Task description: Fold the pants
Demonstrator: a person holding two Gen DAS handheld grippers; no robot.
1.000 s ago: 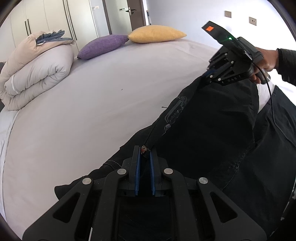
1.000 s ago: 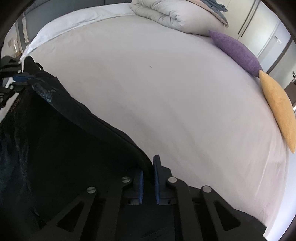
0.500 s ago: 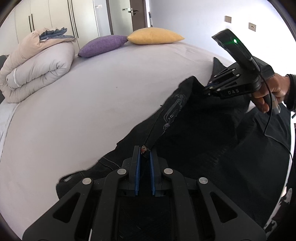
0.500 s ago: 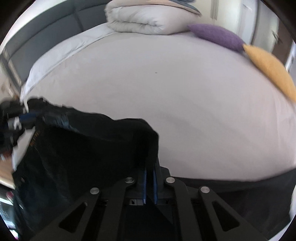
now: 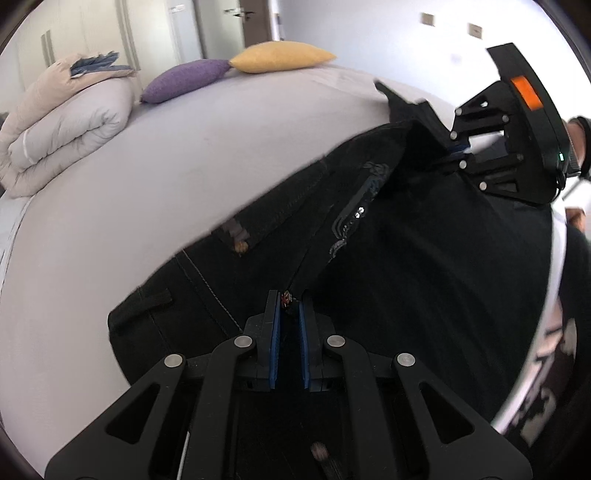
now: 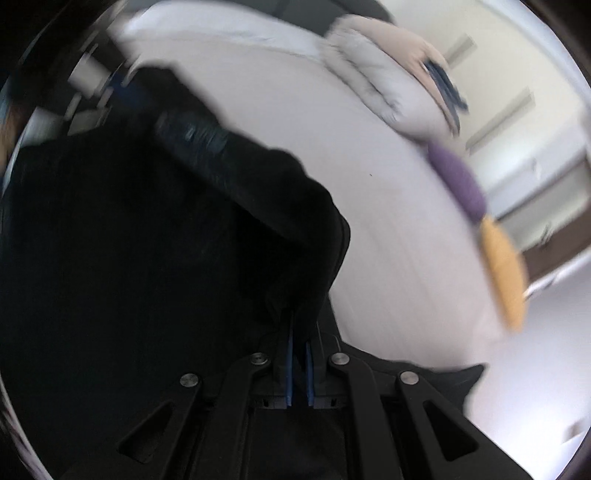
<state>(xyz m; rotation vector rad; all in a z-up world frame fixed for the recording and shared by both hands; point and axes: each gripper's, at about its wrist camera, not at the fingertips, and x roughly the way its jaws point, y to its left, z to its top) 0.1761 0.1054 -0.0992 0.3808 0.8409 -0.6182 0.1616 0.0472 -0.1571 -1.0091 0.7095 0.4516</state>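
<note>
Black pants (image 5: 399, 258) hang stretched between my two grippers over a pale bed (image 5: 166, 177). My left gripper (image 5: 288, 301) is shut on a fold of the fabric at its blue pads, near a small red stud. In the left wrist view my right gripper (image 5: 456, 153) sits at the upper right, clamped on the far end of the cloth. The right wrist view is blurred: the right gripper (image 6: 299, 336) pinches the pants (image 6: 147, 258), which fill the left half. The left gripper (image 6: 110, 83) shows faintly at the upper left, holding the other end.
A rolled beige duvet (image 5: 62, 122) lies at the far left of the bed, with a purple pillow (image 5: 184, 79) and a yellow pillow (image 5: 280, 61) along the far edge. White wardrobe doors (image 5: 147, 33) and a door stand behind. A person's hand (image 5: 578, 136) holds the right gripper.
Both grippers have swept across the bed, carrying the pants. The cloth now lies further over the mattress, with waistband, belt loop and seams showing. The right gripper has rolled and its view blurred.
</note>
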